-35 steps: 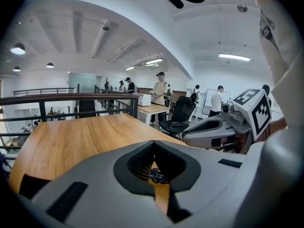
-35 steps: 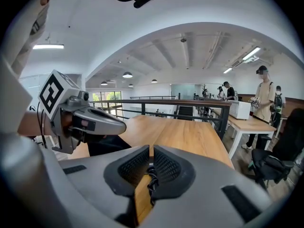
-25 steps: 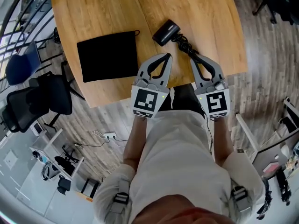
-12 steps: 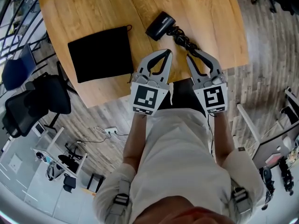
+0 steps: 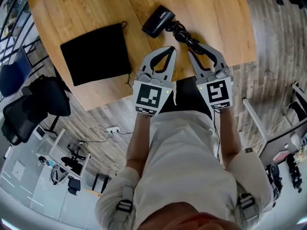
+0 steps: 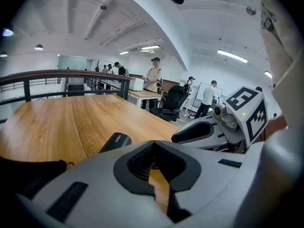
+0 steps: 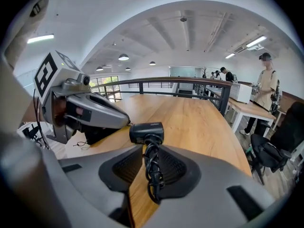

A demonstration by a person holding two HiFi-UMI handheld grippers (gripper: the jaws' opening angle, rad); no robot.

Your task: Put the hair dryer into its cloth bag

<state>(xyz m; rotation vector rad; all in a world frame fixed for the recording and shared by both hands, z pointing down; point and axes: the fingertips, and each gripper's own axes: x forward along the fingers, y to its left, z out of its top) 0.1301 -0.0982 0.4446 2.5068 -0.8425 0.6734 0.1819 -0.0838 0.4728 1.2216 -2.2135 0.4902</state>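
The black hair dryer (image 5: pixel 157 20) lies on the wooden table (image 5: pixel 216 18), and its bundled black cord (image 5: pixel 183 35) trails toward me. To its left the black cloth bag (image 5: pixel 93 54) lies flat. My left gripper (image 5: pixel 171 49) hovers shut and empty near the table's front edge, just short of the hair dryer (image 6: pixel 115 141). My right gripper (image 5: pixel 195 51) stands beside it, its jaws having just been opening. In the right gripper view the cord (image 7: pixel 153 170) runs through the gap of that gripper (image 7: pixel 149 148) up to the dryer (image 7: pixel 146 131), and the pads do not press on it.
The table's front edge (image 5: pixel 144 87) runs just under both grippers. Black office chairs (image 5: pixel 33 107) stand on the floor to the left. A dark railing (image 7: pixel 190 82) borders the far side, with several people (image 6: pixel 154 77) and desks beyond it.
Both grippers have sunk toward the table, closer to the dryer's cord. The right jaws have parted from shut. Dryer and bag lie as before.
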